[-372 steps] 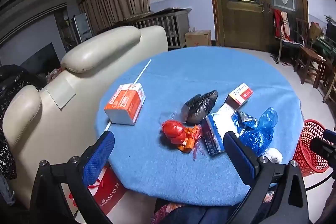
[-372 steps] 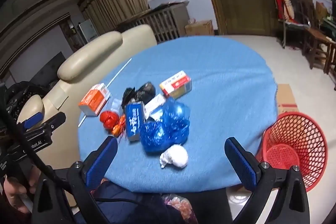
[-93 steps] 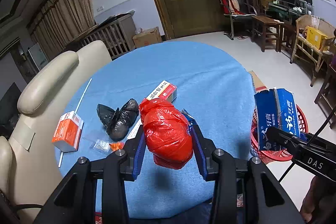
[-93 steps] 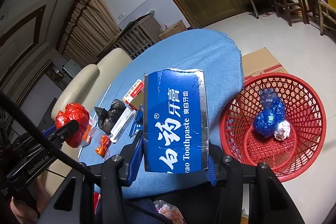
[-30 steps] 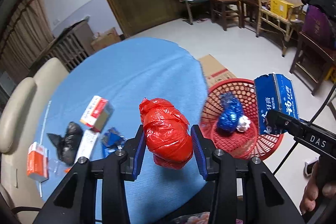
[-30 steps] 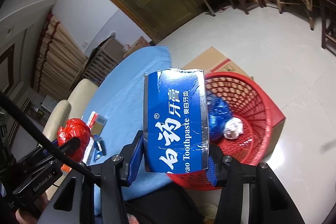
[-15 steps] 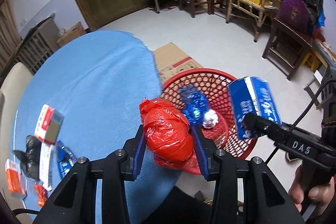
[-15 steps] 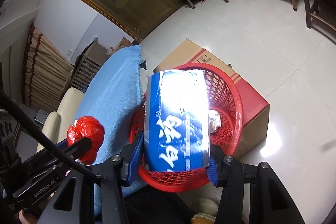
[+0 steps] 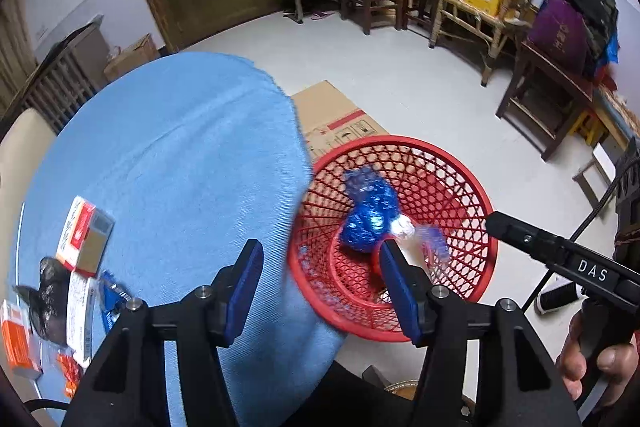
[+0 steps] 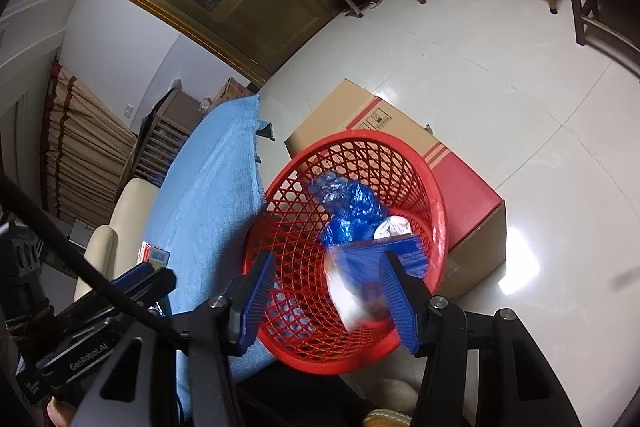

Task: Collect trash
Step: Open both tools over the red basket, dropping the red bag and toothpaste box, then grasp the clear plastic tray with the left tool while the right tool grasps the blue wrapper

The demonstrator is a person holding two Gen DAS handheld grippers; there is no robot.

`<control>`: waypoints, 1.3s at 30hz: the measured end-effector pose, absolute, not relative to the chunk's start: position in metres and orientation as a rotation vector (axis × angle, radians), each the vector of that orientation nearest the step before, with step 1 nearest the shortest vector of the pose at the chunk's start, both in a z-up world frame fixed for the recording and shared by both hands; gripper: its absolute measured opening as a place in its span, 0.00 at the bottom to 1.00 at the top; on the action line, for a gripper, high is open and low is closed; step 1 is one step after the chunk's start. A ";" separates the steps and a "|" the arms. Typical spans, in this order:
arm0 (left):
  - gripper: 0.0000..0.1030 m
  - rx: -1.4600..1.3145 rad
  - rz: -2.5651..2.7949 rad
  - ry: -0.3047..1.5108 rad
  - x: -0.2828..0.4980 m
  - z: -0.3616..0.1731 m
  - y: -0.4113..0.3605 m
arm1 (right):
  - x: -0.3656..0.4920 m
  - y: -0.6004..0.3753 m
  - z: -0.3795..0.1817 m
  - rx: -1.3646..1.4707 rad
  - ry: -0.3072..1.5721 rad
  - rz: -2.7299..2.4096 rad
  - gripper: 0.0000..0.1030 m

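Both grippers hang open and empty over the red mesh basket [image 9: 474, 187] [image 10: 436, 195] on the floor beside the table. My left gripper [image 9: 320, 287] is above the basket's near rim. My right gripper [image 10: 328, 299] is over the basket's inside. The blue toothpaste box [image 10: 372, 267] is blurred, falling inside the basket; it also shows blurred in the left wrist view [image 9: 430, 239]. A blue plastic bag [image 9: 370, 215] [image 10: 352, 215] and a white wad [image 9: 402, 227] [image 10: 390, 227] lie in the basket. The red bag is out of sight.
The round table with blue cloth [image 9: 180, 155] [image 10: 216, 187] holds a red-white box [image 9: 82, 235], a black bag [image 9: 48, 291], an orange box [image 9: 14, 339] and small scraps. A cardboard box [image 9: 340, 119] [image 10: 400, 131] sits behind the basket. Wooden chairs [image 9: 472, 7] stand on the tiled floor.
Both grippers opened: the left let go of the red bag and the right let go of the blue toothpaste box, which now drops into the basket.
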State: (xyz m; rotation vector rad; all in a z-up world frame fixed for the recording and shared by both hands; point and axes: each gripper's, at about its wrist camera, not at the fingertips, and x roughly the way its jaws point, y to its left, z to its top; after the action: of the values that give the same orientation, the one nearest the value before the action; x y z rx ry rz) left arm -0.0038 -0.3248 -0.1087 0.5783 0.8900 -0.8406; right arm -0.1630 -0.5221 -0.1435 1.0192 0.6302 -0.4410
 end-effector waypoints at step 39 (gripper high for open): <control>0.65 -0.034 -0.222 0.970 0.106 -0.109 0.077 | 0.065 -0.327 -0.093 0.637 0.921 0.043 0.57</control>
State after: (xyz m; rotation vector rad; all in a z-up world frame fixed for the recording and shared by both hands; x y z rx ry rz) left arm 0.1063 0.0765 -0.1089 -0.0339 0.9700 -0.2217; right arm 0.0647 -0.3268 -0.0930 0.6373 0.9215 0.0430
